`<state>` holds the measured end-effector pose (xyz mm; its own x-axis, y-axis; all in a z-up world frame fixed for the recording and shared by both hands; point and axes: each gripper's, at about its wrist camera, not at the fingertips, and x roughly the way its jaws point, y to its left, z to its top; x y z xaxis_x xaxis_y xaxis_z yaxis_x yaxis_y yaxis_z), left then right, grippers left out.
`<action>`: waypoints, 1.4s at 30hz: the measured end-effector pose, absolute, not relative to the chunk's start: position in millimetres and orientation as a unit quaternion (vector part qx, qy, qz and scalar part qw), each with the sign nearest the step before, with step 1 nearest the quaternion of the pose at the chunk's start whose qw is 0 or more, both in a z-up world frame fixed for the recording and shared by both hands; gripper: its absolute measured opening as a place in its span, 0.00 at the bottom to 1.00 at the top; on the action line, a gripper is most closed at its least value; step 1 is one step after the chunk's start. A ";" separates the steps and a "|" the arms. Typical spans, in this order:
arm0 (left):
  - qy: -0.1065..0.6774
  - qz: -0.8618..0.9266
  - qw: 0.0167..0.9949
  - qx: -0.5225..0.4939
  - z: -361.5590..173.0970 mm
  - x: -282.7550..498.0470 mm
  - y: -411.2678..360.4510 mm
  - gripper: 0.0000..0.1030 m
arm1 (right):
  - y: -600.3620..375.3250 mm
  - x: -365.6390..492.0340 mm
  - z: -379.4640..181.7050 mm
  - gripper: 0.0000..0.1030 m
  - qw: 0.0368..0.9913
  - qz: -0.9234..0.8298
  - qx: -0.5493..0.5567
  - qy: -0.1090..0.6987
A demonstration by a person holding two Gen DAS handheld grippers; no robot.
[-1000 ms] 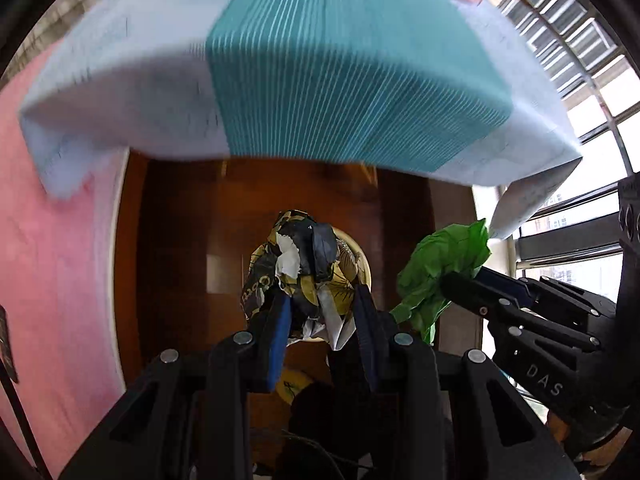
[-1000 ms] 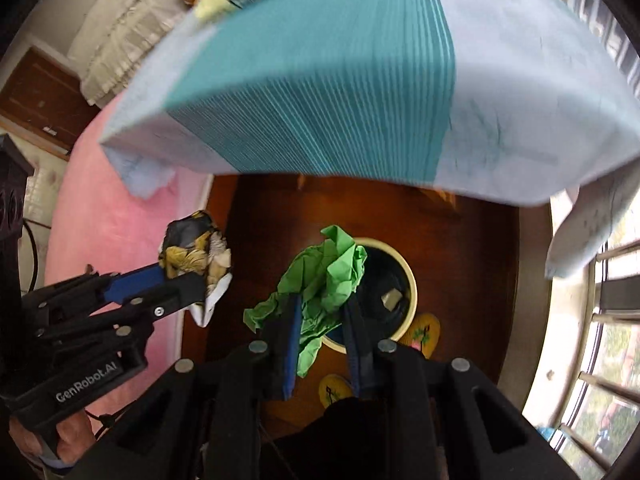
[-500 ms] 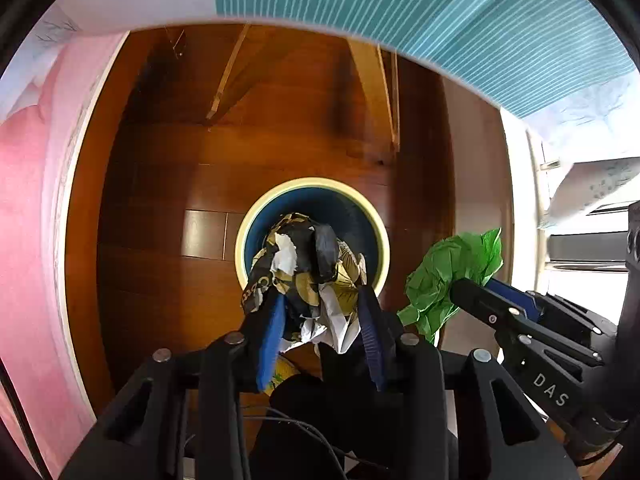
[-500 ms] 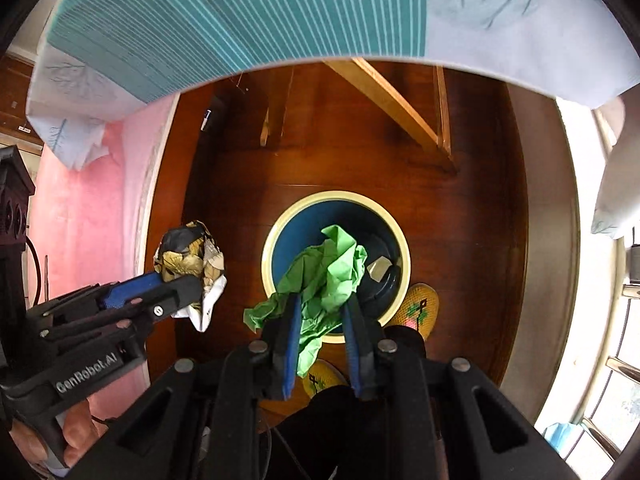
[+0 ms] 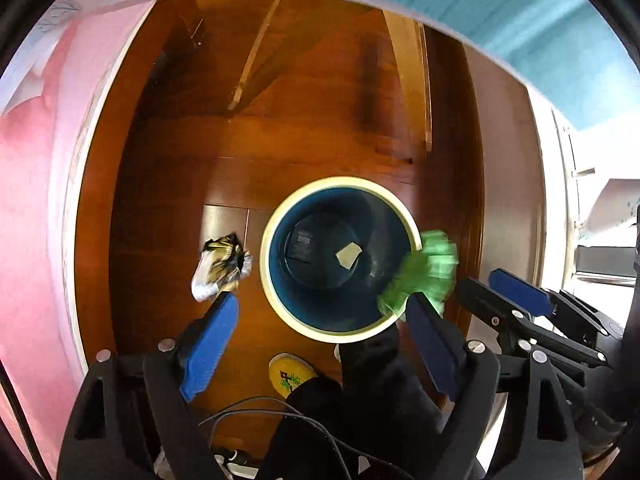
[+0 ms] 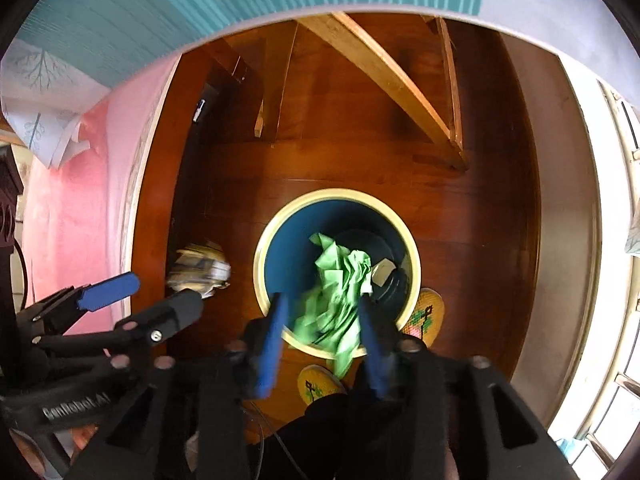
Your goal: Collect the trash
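Observation:
A round bin with a cream rim and blue inside stands on the wood floor below me; it also shows in the right wrist view. My left gripper is open and empty. The black-and-gold wrapper is loose in the air left of the bin's rim; it also shows in the right wrist view. My right gripper is open. The green crumpled paper hangs free between its fingers over the bin, and it appears blurred at the bin's right rim in the left wrist view.
A small tan scrap lies in the bin's bottom. A pink rug covers the floor at left. Wooden table legs stand beyond the bin under a teal-striped cloth. Yellow slippers are at the bin's near side.
Both grippers have opened. The wrapper has dropped out of the left gripper, left of the bin. The green paper has come loose from the right gripper.

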<state>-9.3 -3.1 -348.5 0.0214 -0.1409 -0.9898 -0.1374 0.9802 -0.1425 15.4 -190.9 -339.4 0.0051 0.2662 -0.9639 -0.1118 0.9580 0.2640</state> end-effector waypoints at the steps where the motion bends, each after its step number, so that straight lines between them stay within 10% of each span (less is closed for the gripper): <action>1: 0.697 -0.002 0.710 -0.100 -345.6 -9.2 -0.1 0.82 | -192.4 16.0 -335.9 0.51 0.709 0.132 0.061 0.690; 21: 0.656 -0.012 0.746 -0.113 -246.9 -24.2 16.0 0.85 | -175.3 7.7 -250.0 0.53 0.741 0.124 0.029 0.659; 42: 0.541 0.288 0.774 -0.158 -259.9 -87.4 127.1 0.85 | -59.7 13.3 -278.1 0.53 0.723 0.306 -0.091 0.613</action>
<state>-87.4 127.1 -259.9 0.2483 0.2743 -0.9290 -0.6172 0.7840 0.0666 13.3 -59.8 -278.1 0.0627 0.3306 -0.9417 -0.5534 0.7968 0.2429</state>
